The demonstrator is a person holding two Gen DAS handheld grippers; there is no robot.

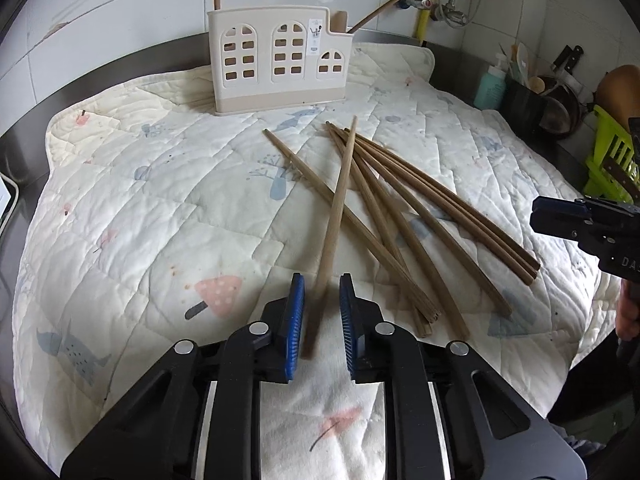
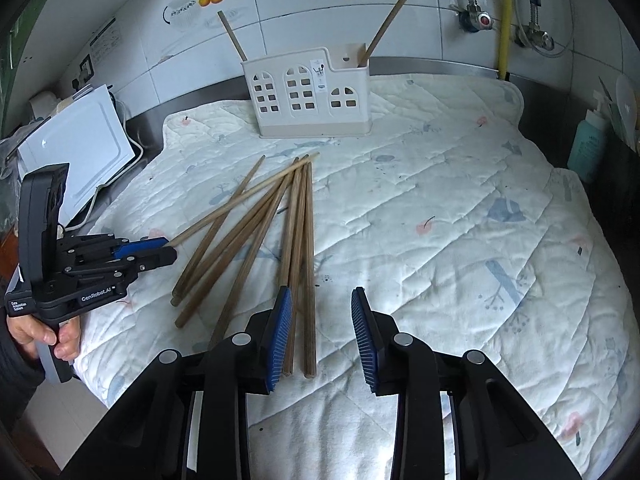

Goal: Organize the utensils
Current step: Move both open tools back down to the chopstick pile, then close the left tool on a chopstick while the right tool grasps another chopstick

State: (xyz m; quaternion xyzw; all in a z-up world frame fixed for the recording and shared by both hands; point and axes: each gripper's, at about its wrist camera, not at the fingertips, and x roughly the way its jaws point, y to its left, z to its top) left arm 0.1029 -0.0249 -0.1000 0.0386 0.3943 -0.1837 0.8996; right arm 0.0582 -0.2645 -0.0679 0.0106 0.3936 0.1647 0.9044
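Counter (image 1: 24, 148): steel, running to a tiled wall on the far side; most of it was covered by a quilted mat (image 1: 160, 208).
Holder (image 1: 280, 60): cream plastic caddy with window cut-outs, upright at the far edge of the mat; two chopsticks (image 2: 382, 32) already stood in it, one leaning left, one leaning right.
Loose chopsticks (image 1: 400, 208): a fanned pile lay flat on the mat, near of the holder and well apart from it, tips converging toward the far side.
Single chopstick (image 1: 338, 208): paler, crossing over the pile; its near end sat between the left gripper's pads and looked slightly blurred.
Left gripper (image 1: 322, 320): jaws apart around that near end, neither pad seen touching it; whether it was closing or letting go could not be told.
Right gripper (image 2: 322, 332): jaws wide apart and empty, low over the near ends of the rightmost sticks, left pad just beside them.
Step in hand: judged to be picking one stick from the pile.
Next move: likely calls for closing on the near end, lifting clear of the pile, tipping upright, then lowering into a holder compartment.
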